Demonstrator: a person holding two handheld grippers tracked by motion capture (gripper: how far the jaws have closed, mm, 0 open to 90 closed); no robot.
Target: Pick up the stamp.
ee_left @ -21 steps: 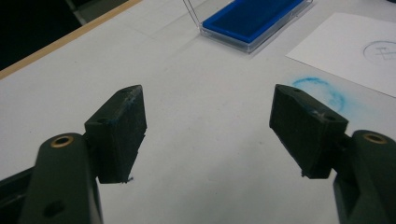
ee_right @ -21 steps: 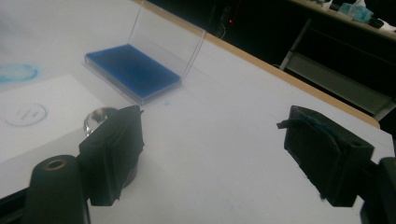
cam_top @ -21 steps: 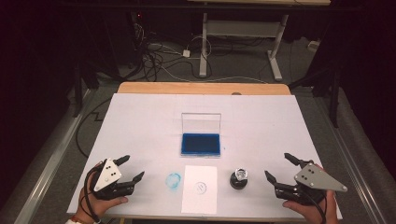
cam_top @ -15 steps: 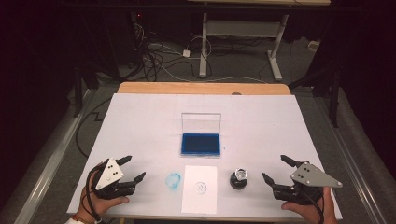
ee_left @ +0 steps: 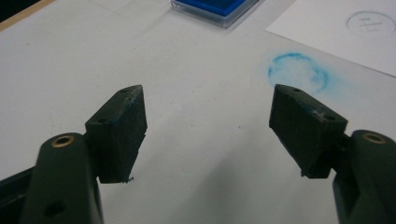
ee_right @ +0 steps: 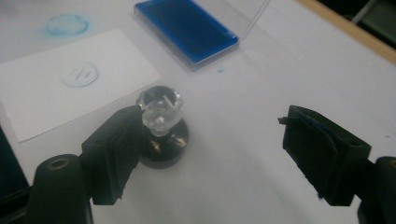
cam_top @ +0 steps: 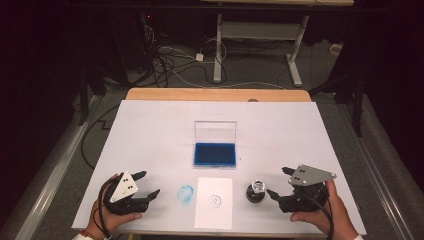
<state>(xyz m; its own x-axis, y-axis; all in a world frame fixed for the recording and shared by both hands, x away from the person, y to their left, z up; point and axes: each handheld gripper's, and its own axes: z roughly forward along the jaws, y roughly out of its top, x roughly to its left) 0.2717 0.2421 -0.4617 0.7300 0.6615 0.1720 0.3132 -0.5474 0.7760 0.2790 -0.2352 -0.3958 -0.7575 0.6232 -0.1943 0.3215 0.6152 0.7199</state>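
The person is holding both grippers low over the white table, near the bottom of the high view. The right gripper is sitting at the lower right, its jaws spread wide and holding nothing. Just beside its tips, toward the middle of the frame, the stamp is standing upright on its dark round base with a clear knob on top. In the right gripper view the stamp is showing at centre left, right next to one black jaw and partly behind it; whether they are touching I cannot tell.

The left gripper is resting at the lower left, jaws also gaping wide and empty, as the left gripper view is showing with bare table between them.

A white sheet of paper is lying at bottom centre, bearing a faint round print. A blue ink ring is marking the table just left of it. Above the paper, the blue ink pad is lying open, its clear lid standing up behind it.
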